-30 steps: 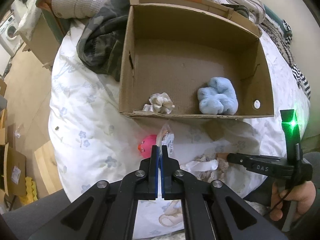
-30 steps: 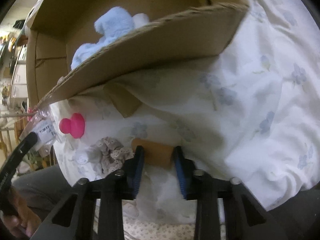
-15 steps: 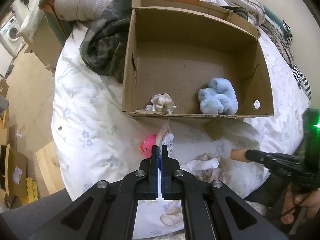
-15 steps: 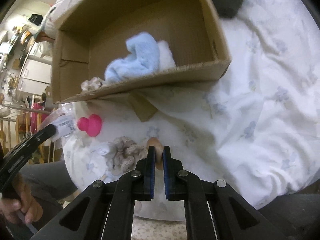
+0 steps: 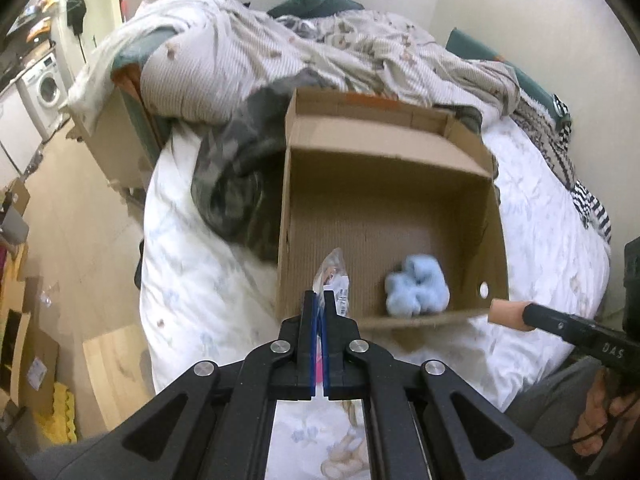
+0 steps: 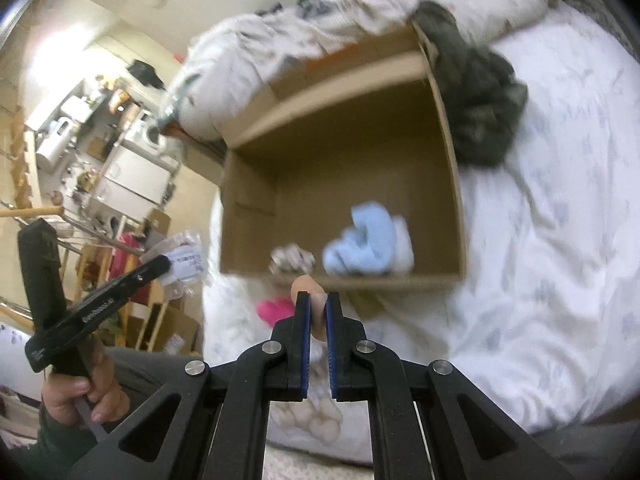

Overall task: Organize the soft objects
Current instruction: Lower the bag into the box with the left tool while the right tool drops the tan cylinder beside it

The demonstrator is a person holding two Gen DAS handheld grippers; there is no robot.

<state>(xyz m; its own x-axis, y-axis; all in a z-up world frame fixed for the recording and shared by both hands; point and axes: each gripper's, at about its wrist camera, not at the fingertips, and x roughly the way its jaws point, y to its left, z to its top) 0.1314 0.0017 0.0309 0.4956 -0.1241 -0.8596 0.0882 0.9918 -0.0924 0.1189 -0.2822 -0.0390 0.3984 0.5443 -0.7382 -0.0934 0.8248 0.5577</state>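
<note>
Pink toy (image 6: pixel 274 309) shows only rightward; left tongs (image 5: pixel 319 298) pinch a packet (image 5: pixel 334 280), right tongs (image 6: pixel 318 306) a peach roll (image 6: pixel 307 289).

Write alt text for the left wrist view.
The left gripper, shut on a clear plastic packet, hangs over the near edge of an open cardboard box on a bed. A light blue plush lies inside, and the right gripper holds a tan piece beside the box.
</note>
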